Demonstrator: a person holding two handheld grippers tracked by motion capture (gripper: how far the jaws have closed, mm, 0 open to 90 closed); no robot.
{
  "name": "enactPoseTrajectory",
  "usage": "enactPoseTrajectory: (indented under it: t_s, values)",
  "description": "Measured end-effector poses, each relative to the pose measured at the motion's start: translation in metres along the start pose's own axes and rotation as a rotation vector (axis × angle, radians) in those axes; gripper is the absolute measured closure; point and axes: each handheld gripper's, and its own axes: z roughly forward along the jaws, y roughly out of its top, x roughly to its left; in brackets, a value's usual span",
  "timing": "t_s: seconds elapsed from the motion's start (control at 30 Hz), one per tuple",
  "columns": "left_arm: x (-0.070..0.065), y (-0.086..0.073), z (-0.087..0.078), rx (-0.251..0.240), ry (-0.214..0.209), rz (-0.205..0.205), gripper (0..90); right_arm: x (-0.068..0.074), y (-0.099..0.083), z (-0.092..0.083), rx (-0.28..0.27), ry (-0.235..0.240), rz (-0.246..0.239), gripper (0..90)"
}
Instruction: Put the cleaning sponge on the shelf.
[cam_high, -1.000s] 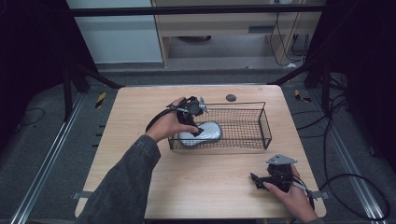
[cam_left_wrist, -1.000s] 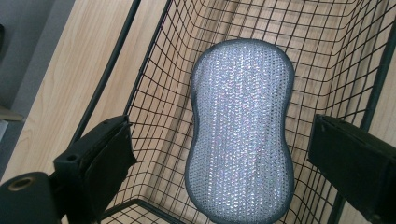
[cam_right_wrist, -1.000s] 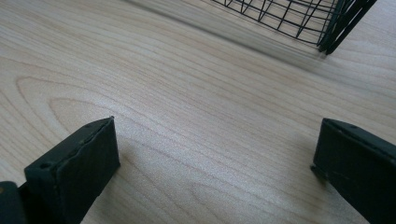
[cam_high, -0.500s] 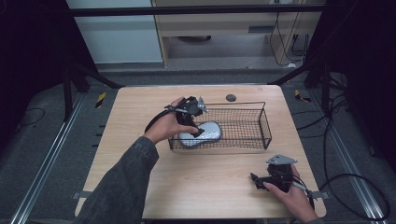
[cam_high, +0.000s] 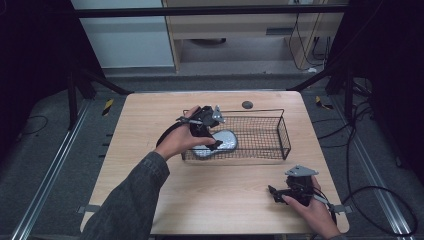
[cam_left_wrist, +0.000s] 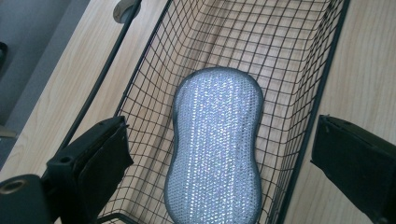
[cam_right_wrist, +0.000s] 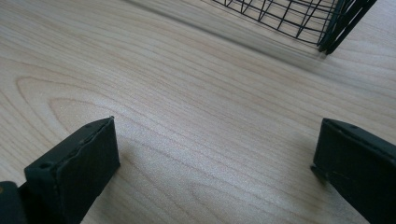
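A silvery, peanut-shaped scrub sponge (cam_high: 222, 140) (cam_left_wrist: 215, 144) lies flat on the floor of a black wire basket (cam_high: 280, 131) (cam_left_wrist: 322, 70), at its left end. My left gripper (cam_high: 210, 136) (cam_left_wrist: 222, 135) hovers over that end, tilted down at the sponge. It is open wide, one jaw outside each long wall of the basket, touching nothing. My right gripper (cam_high: 276, 192) (cam_right_wrist: 217, 140) rests low over the bare wood near the table's front right. It is open and holds nothing.
The wooden table (cam_high: 150, 150) has a round dark grommet (cam_high: 247, 104) behind the basket. A corner of the basket (cam_right_wrist: 299, 14) lies ahead of the right gripper. Cables trail over the floor to the right of the table.
The left hand and its gripper have shifted slightly toward the near side. The sponge and the right gripper have stayed put.
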Motion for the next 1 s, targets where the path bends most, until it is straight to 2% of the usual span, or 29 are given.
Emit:
enactPoseTrajectory:
  t_s: [0.1,0.27,0.4,0.47,0.53,0.73,1.0]
  values:
    - [-0.005,0.001,-0.003,-0.025,0.014,-0.004,3.6,0.000,0.000,0.000,0.002,0.000,0.003,0.3]
    - [-0.017,0.003,-0.006,-0.059,0.007,-0.027,3.5,0.000,0.000,0.000,0.000,-0.001,-0.001,0.3]
    - [-0.026,0.005,-0.009,-0.075,0.009,-0.026,3.4,0.000,0.000,0.000,-0.001,0.000,0.000,0.3]
    - [-0.032,0.005,-0.010,-0.089,0.028,-0.044,3.6,0.000,0.000,0.000,-0.001,0.000,0.001,0.3]
    - [-0.037,0.004,-0.011,-0.105,0.020,-0.057,3.6,0.000,0.000,0.000,-0.001,0.001,0.003,0.3]
    - [-0.052,-0.001,-0.015,-0.115,0.003,-0.061,3.7,0.000,0.000,0.000,-0.001,0.000,0.004,0.3]
    - [-0.066,-0.019,-0.032,-0.135,0.014,-0.087,3.7,0.001,-0.001,-0.001,-0.001,0.000,0.007,0.3]
